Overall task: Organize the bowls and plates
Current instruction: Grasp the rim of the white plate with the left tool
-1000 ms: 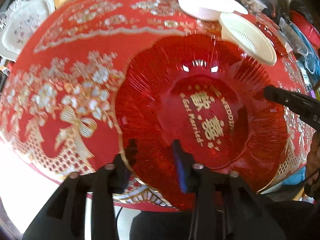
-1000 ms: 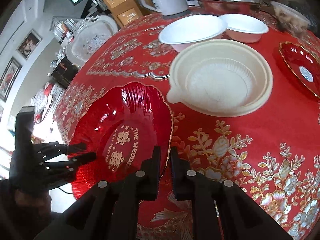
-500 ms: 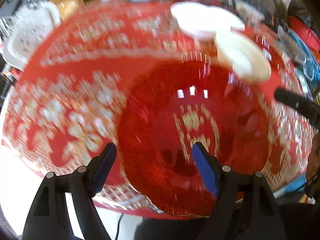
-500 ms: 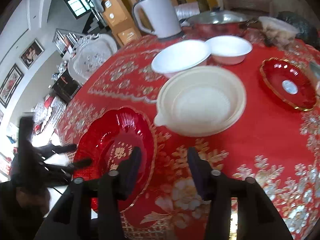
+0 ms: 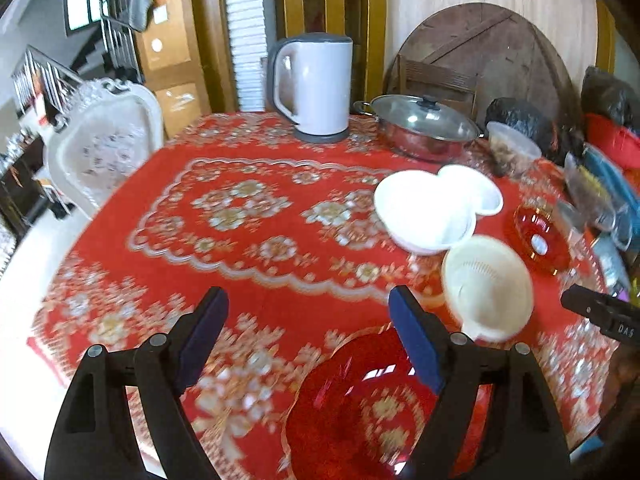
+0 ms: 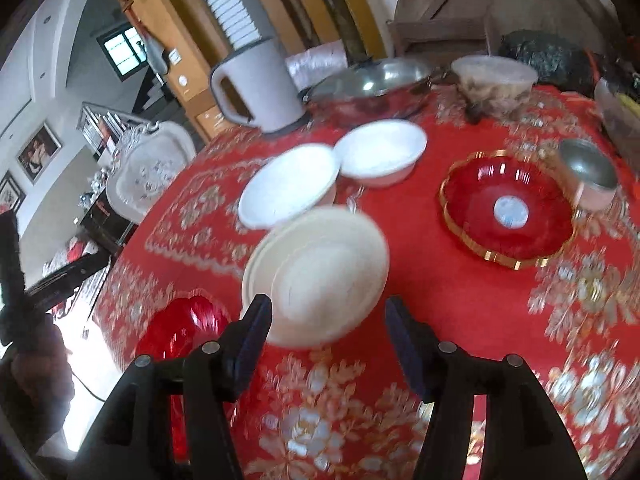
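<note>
The letters "DAS" can be read on the dark tip of the right gripper (image 5: pixel 600 314) where it enters the left wrist view; gold characters are printed in the well of the large red plate (image 5: pixel 360 412), but they are too blurred to be read. A pale round sticker is seen in the middle of the smaller red plate (image 6: pixel 508 210) (its wording cannot be made out).

The large red plate is found at the near edge of the table, below the left gripper (image 5: pixel 308 336), whose blue-padded jaws are spread wide with nothing between them. The right gripper's jaws are likewise held wide and empty, above the cream plastic bowl (image 6: pixel 320 276). Two white bowls (image 6: pixel 332 178) are set touching just beyond it, and the gold-rimmed smaller red plate lies to their right, beside a metal cup (image 6: pixel 588 172).

The round table is covered by a red cloth (image 5: pixel 248 216) patterned with gold and white flowers. A white kettle (image 5: pixel 312 84) and a lidded steel pot (image 5: pixel 424 126) stand at the far side, before wood-panelled walls. A white ornate chair (image 5: pixel 104 148) is seen at the left.
</note>
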Available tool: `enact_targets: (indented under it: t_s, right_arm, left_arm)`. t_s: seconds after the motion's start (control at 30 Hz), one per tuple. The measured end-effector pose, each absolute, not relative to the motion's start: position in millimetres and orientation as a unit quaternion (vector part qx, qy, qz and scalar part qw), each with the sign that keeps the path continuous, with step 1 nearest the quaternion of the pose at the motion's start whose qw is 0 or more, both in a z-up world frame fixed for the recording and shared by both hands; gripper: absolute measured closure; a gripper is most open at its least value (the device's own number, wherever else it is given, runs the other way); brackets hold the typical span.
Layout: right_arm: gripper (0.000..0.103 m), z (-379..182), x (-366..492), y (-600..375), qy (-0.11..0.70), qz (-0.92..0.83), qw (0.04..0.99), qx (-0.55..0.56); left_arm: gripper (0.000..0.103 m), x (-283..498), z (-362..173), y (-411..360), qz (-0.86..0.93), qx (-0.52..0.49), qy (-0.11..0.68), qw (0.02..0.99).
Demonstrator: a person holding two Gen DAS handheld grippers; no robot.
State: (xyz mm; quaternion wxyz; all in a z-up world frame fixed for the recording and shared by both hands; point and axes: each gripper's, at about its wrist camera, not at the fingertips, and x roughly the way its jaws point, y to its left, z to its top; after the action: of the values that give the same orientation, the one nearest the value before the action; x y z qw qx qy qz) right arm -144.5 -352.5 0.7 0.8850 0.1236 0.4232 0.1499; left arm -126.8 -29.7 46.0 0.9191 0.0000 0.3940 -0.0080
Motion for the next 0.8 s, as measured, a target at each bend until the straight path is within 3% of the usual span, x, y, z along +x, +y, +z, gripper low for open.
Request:
enact_targets:
  t_s: [0.13,0.33,0.5,0.7,0.8]
  right_arm:
    - [0.042,23.6,-118.3,-348.8,0.396,0.166,0.894,0.128]
    - [0.042,28.5,-65.1,-329.4,0.381,0.205,0.891,0.135]
    - [0.042,0.5,-16.3,-307.1,0.422,0.172,0.881,0.125]
    - [0.043,-31.4,15.2,-296.3,0.472,0.130,0.862,0.133]
    - [0.057,-43.6,25.2,-292.1,0.499,0.112,0.850,0.128]
  left_arm:
    - [0.020,-78.7,38.5,-31.7,-0.043,-0.020,0.444,0.895]
    - [0.020,-10.9,27.4,-53.3,-0.082,0.053,0.474,0.875]
    - [0.020,32.6,3.6,-80.2,-0.144,0.100,0.498,0.849]
    - [0.020,64.8,-33.7,-84.5,-0.177,0.047,0.542,0.820]
    - [0.022,70.4,-43.3,-87.4,-0.184,0.031,0.554,0.812]
